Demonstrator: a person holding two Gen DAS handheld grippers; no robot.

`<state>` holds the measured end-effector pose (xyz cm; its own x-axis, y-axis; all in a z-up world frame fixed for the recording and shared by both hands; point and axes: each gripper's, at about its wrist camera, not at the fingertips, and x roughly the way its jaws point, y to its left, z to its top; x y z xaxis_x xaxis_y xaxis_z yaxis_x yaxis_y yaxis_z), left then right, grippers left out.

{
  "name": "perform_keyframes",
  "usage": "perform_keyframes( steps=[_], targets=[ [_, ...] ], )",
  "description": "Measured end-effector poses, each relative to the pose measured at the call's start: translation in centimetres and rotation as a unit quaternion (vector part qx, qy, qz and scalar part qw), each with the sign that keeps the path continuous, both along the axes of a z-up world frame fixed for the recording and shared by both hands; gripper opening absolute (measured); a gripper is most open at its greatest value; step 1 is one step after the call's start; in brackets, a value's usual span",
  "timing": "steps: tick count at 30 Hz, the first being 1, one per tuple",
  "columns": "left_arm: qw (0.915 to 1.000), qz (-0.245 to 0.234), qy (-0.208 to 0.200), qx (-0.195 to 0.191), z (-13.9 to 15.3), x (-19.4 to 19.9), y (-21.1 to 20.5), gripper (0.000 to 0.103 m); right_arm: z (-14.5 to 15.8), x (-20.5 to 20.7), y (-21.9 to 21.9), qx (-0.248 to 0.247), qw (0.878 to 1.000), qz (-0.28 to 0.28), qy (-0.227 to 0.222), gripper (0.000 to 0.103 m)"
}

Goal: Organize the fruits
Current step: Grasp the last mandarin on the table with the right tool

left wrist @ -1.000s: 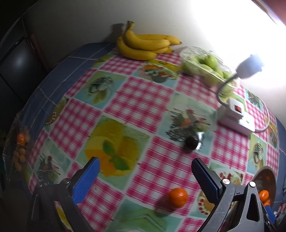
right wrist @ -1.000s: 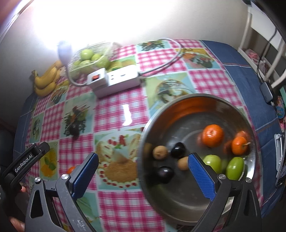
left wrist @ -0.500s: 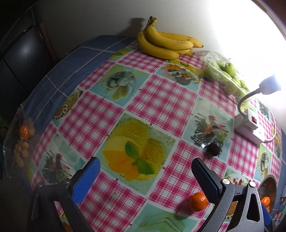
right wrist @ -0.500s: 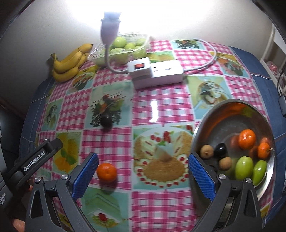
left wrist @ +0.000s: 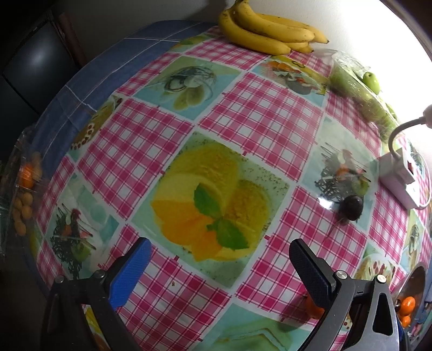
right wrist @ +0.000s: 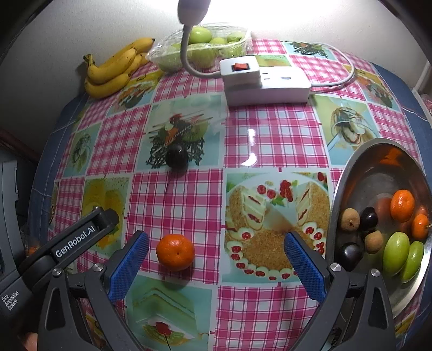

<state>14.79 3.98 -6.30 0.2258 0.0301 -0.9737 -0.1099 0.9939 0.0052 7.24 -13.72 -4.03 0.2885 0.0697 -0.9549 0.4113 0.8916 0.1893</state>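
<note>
A loose orange mandarin (right wrist: 175, 252) lies on the checked tablecloth just ahead of my right gripper (right wrist: 216, 266), close to its left pad; the gripper is open and empty. A dark plum (right wrist: 176, 158) sits farther back on the cloth, also seen as the dark plum (left wrist: 351, 207) in the left wrist view. The steel bowl (right wrist: 359, 167) at the right holds mandarins, green fruits, dark plums and brown longans. My left gripper (left wrist: 220, 272) is open and empty over the cloth; the mandarin (left wrist: 313, 310) is mostly hidden behind its right finger. The left gripper's body (right wrist: 73, 240) shows at the right view's left edge.
Bananas (right wrist: 113, 70) and a clear tray of green fruits (right wrist: 205, 46) lie by the back wall. A white power strip (right wrist: 266, 79) with a gooseneck lamp (right wrist: 189, 16) stands behind the plum. A plastic bag of small orange fruits (left wrist: 24, 189) hangs at the table's left edge.
Both grippers have swung left across the table. The bowl has slid to the right edge of the right view, and the loose mandarin now lies close in front of the right gripper.
</note>
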Motion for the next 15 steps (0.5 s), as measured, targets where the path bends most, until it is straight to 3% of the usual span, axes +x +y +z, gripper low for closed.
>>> perform_keyframes(
  steps=[15],
  targets=[
    [0.9995,0.009,0.021,0.024,-2.3,-0.3,1.2,0.103,-2.4,0.5,0.6,0.024,1.000,0.001,0.020,0.100]
  ],
)
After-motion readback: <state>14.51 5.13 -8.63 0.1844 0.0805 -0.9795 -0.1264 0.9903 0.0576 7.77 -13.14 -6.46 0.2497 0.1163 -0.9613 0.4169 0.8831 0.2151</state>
